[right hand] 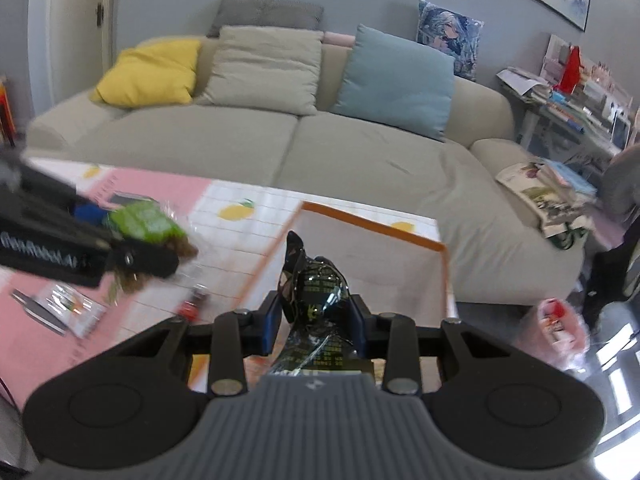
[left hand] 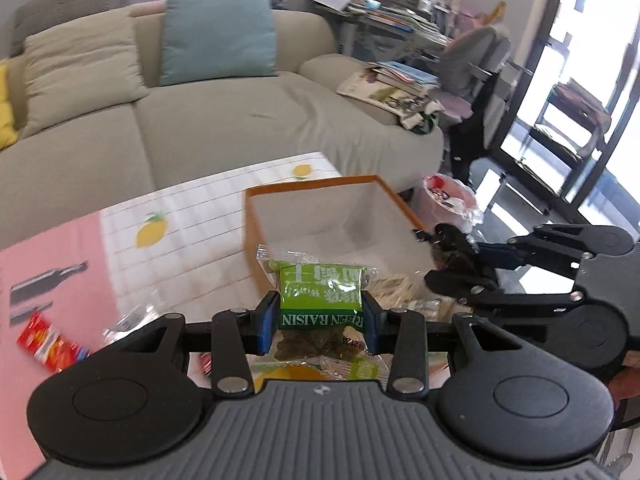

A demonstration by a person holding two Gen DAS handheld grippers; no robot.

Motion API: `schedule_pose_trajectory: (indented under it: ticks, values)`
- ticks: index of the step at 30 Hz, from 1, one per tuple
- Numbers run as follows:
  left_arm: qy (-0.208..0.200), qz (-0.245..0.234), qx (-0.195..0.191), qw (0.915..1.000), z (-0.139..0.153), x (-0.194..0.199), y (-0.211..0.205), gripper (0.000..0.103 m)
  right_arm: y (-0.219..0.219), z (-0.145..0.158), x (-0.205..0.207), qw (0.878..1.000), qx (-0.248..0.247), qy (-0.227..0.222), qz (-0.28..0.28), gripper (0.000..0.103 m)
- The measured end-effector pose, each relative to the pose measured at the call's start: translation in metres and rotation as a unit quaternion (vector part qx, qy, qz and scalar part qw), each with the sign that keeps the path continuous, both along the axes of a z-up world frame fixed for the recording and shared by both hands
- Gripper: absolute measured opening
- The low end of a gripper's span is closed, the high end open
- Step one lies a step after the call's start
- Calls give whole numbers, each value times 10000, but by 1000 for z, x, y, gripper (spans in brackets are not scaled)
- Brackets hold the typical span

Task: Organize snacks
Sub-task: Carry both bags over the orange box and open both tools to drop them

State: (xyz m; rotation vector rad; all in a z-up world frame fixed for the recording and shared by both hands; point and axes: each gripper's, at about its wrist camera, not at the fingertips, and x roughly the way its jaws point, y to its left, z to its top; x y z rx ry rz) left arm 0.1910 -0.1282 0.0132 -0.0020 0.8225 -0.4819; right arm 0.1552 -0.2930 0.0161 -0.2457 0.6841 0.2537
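A long beige sofa (right hand: 280, 148) runs along the far side of the room, just behind the low table (left hand: 192, 216), so there is little room beyond the table's back edge. To the right the floor opens toward bright glass doors (left hand: 568, 92), though a grey chair (left hand: 476, 68) and a pink bin (left hand: 444, 200) stand in that space near the table's corner. The table wears a cloth with pink and white panels and lemon prints; its left part is fairly free, with only a red packet (left hand: 48, 344) and some clear wrappers lying there.

An open box with an orange rim (left hand: 320, 188) sits at the table's right end, close to the edge nearest the sofa and bin. Its white inside looks mostly bare from here.

The left gripper (left hand: 322, 316) is clamped on a green raisin packet (left hand: 320, 296), the blue pads pressing both sides of it. The packet stands up between the fingers, raised off the table, just short of the box's near-left wall.

The right gripper (right hand: 316, 316) is clamped on a dark, shiny snack bag (right hand: 312, 284), crumpled and poking upward between its pads. It hangs at the box's near side, with the open box straight ahead of it. The two grippers are near each other, left one beside the box's left wall, each well clear of the sofa.
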Motion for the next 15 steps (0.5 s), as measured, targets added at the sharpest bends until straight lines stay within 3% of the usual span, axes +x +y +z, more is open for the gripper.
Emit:
schedule_pose_trajectory:
  ticks: [6, 15]
  values:
    - [130, -593, 309, 9977, -11, 34, -47, 47, -20, -11, 31, 9988, -430, 219, 40, 34]
    - [545, -1277, 733, 9876, -45, 88, -82, 46, -43, -48, 83, 9933, -856, 732, 272, 34]
